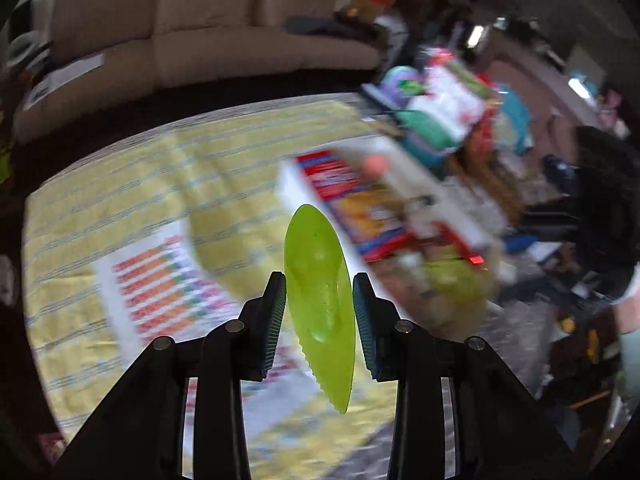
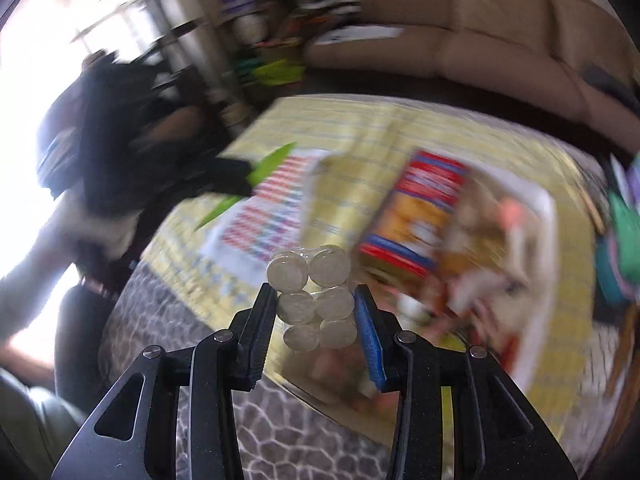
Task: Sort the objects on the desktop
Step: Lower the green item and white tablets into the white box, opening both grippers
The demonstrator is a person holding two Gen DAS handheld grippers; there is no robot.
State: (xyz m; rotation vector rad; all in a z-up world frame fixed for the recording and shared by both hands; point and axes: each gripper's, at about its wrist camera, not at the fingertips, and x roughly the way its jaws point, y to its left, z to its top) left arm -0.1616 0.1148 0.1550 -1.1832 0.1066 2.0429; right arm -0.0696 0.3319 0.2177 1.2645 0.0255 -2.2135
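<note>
**Operator:** Left wrist view first. My left gripper (image 1: 320, 308) has a lime-green plastic knife (image 1: 318, 300) standing edge-on between its pads, serrated edge toward the lower right. The left pad touches the blade; on the right I see only a sliver of gap, so I read it as a light pinch, though I can't be certain of contact there.

**Partner:** What lies beyond it?

**Operator:** A yellow checked tablecloth (image 1: 120, 184), blurred. On it a white sheet printed with coloured rows (image 1: 160, 292) sits to the left of the knife, and a white tray (image 1: 400, 168) runs off to the upper right, holding a red, blue and orange snack box (image 1: 352, 204) and a pink blob I can't identify. Behind the table stands a beige sofa (image 1: 200, 28), and clutter is piled at the table's right end.

**Partner:** And the right side?

**Operator:** From the right wrist view, my right gripper (image 2: 316, 312) pinches a clear pack of six round silvery discs (image 2: 316, 296), two across and three deep, pressed by both pads. The same tray (image 2: 548, 216) and box (image 2: 416, 208) sit to the right of it, close by. At left I see the left gripper (image 2: 230, 178) carrying the green knife (image 2: 272, 162) over the table's edge, with the person's arm (image 2: 36, 272) behind. A patterned grey rug (image 2: 280, 432) shows below.
</note>
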